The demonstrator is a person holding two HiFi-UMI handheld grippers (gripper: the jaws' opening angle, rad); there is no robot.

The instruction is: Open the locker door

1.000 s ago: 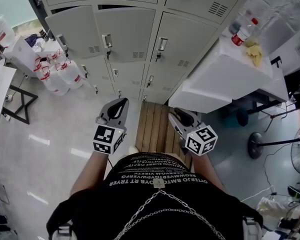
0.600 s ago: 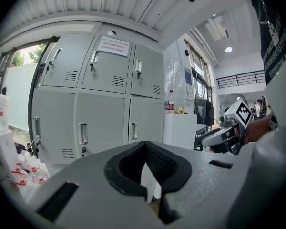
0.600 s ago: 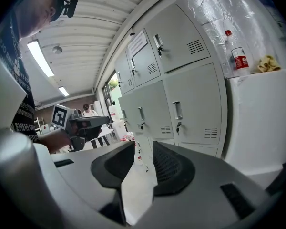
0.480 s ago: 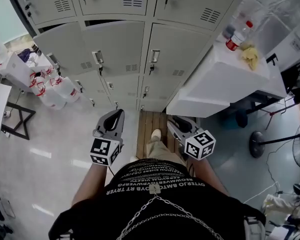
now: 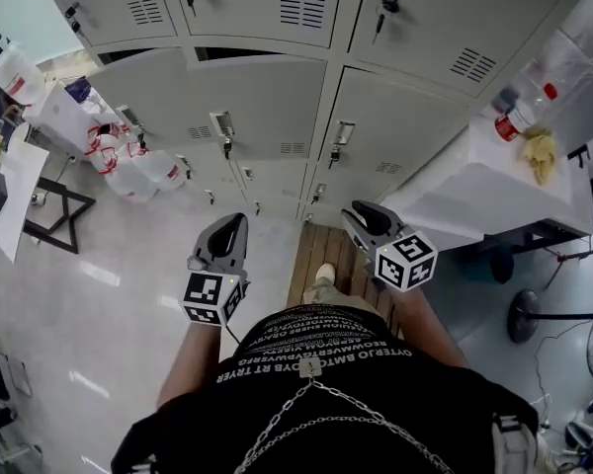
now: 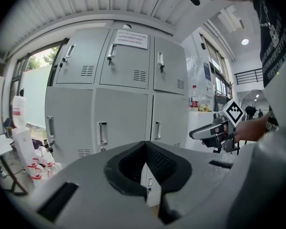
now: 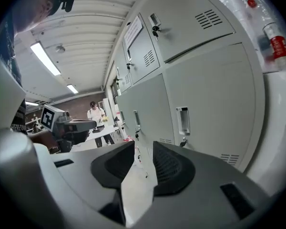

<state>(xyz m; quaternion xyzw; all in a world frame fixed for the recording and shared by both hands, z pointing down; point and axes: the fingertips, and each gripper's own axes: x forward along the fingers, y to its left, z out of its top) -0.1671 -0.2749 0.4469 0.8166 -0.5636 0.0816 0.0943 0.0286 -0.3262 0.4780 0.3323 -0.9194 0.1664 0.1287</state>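
Observation:
A bank of grey lockers (image 5: 277,97) stands ahead with all doors shut. Each door has a recessed handle (image 5: 222,124) with a key under it; another handle (image 5: 343,131) is on the door to its right. My left gripper (image 5: 234,222) is shut and empty, short of the lockers; in the left gripper view its jaws (image 6: 145,144) point at the middle door handle (image 6: 102,132). My right gripper (image 5: 361,210) stands open with nothing between its pads; in the right gripper view (image 7: 143,147) a door handle (image 7: 182,120) is just ahead and to the right.
A white counter (image 5: 474,181) at the right carries a bottle (image 5: 514,117) and a yellow cloth (image 5: 541,153). Plastic jugs (image 5: 128,161) and a folding table (image 5: 20,181) stand at the left. A wooden board (image 5: 346,260) lies on the floor under the person's foot (image 5: 323,276).
The person has stepped onto the wooden board toward the lockers. Both grippers have moved forward with them, and the lockers stand closer. Neither gripper's jaws have changed.

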